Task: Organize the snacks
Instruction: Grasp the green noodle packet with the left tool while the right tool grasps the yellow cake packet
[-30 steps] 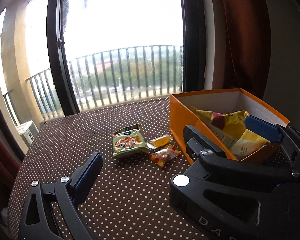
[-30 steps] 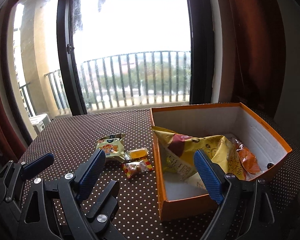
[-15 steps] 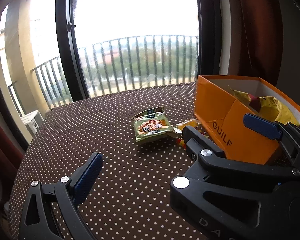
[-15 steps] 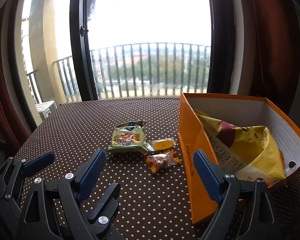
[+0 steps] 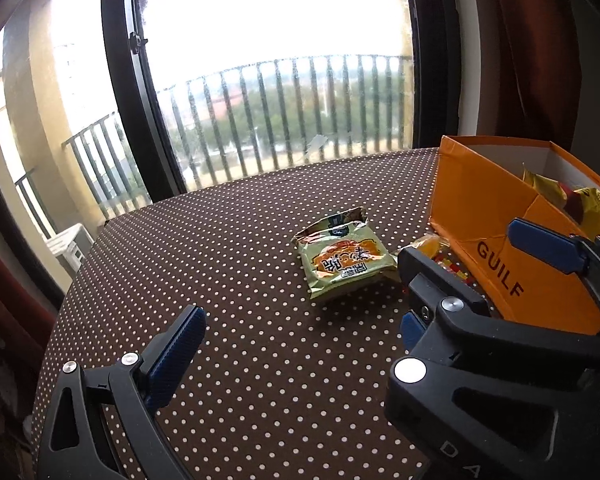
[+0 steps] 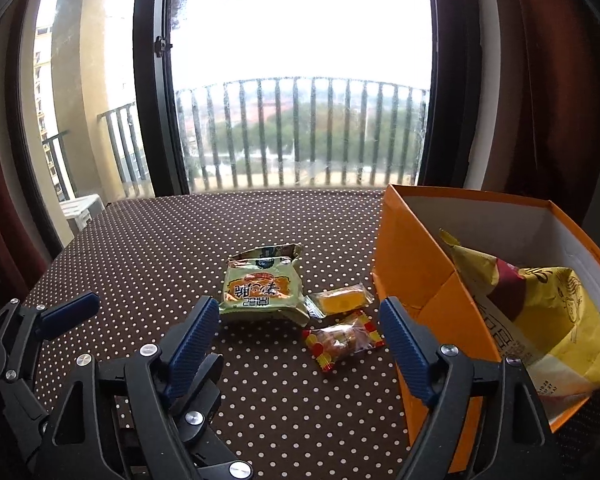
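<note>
Right gripper [image 6: 300, 340]: jaws closing, nothing held | step: approach to red-yellow wrapped candy [image 6: 342, 340] | next: pinch, carry right into orange cardboard box [image 6: 416, 280]

"GUILF" on the orange box's [image 5: 500, 232] side wall.

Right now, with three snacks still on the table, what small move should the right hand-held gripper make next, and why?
Probably ease the right hand-held gripper forward and down onto the red-and-yellow candy. Its jaws are closing with nothing between them, that candy lies nearest ahead, and the orange box stands just beside it.
</note>
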Tool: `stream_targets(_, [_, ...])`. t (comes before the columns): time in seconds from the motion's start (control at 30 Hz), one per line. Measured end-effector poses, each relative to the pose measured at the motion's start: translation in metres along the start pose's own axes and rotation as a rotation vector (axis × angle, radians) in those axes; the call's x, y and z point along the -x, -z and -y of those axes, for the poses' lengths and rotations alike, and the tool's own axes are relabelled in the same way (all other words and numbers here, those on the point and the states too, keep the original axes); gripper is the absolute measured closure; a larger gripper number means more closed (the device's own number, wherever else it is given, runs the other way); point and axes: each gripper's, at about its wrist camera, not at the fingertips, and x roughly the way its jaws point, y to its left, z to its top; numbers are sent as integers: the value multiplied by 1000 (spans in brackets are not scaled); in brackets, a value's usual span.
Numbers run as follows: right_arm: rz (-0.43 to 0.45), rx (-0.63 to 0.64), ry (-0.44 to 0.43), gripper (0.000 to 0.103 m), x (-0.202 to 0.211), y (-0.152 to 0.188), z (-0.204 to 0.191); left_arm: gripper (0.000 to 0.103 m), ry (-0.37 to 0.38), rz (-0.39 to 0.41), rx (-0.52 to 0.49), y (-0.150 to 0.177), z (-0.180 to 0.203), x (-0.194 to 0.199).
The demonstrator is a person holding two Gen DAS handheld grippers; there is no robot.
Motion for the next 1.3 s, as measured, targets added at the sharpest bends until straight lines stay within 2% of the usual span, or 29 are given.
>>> stream_targets(0.37, [-142, -111, 17, 24, -53, 0, 6, 5, 17, -106, -51, -12, 1, -53])
stream_targets(0.47, [-163, -149, 41, 25, -63, -2, 13, 5, 37, -116, -96, -22, 7, -65])
stream_targets(0.63, [-191, -201, 72, 33, -77, -7, 21, 5, 91, -135, -138, -31, 10, -83])
stream_targets(0.77, [-191, -209, 92, 35, -84, -6, 24, 5, 109, -120, -119, -29, 12, -95])
stream_targets(0.87, [-205, -198, 99, 35, -89, -3, 24, 5, 112, -146, -117, -28, 14, -105])
stream_targets(1.0, [-245, -201, 91, 36, -98, 1, 25, 5, 112, -185, -129, -22, 19, -115])
stream_targets(1.3, [-262, -178, 70, 38, -97, 10, 36, 4, 35, -148, -189, -16, 41, -111])
